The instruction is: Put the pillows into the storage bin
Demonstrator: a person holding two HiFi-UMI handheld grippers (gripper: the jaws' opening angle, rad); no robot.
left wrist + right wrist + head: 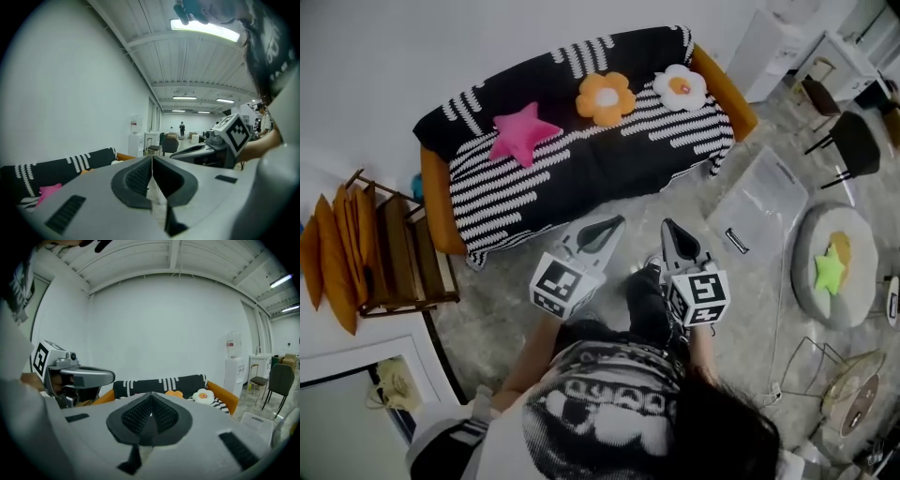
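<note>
Here we go: my left gripper (605, 228) and my right gripper (671, 232) hang side by side, both clenched on nothing, jaws pressed together and noses aimed at the striped sofa (581, 178). Just off to the right of my right gripper the clear storage bin (759, 199) lies on the floor, and further right a green star pillow (830, 272) sits on a round grey cushion (848, 305). Ahead on the sofa, the pink star pillow (523, 133) lies ahead-left of my left gripper, with the orange flower pillow (606, 97) and the white flower pillow (680, 86) further back against the backrest.
</note>
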